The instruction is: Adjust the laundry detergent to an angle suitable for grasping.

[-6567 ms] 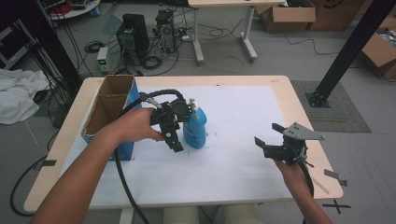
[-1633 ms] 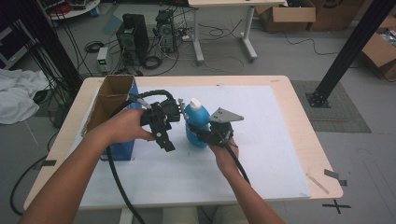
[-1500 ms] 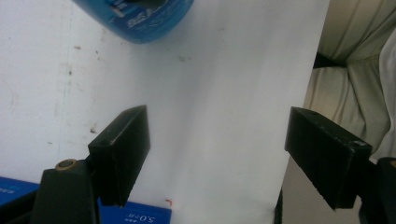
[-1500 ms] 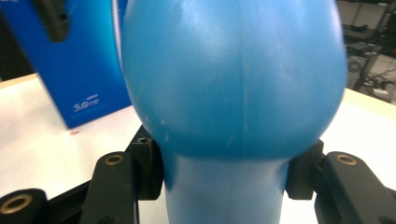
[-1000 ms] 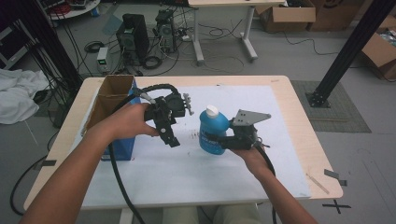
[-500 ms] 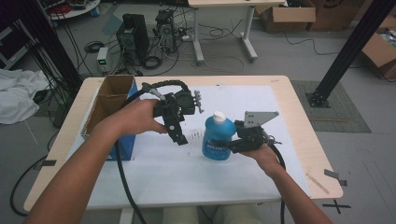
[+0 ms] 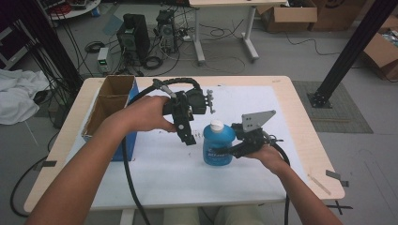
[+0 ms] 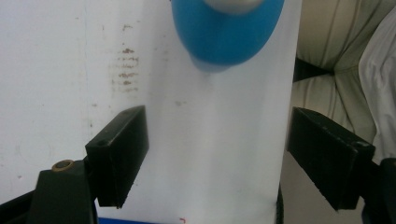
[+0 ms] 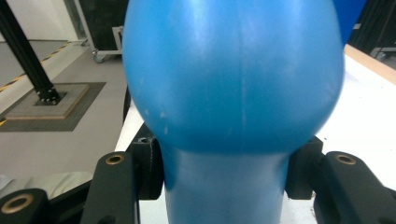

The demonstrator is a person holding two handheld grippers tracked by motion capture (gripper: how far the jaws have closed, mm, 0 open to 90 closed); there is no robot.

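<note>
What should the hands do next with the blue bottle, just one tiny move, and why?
Probably bring the left gripper down over the white cap. The right gripper is clamped on the blue bottle, which stands upright on the table. The left one is open, held above the bottle and beside the cap, and empty, so it looks ready to grip it.

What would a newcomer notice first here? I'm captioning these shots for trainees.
The blue bottle with its white cap, upright at the middle of the table, clamped by the right claw. Next, the left claw hanging open above the bottle's left, and the cardboard box at the table's left edge.
</note>
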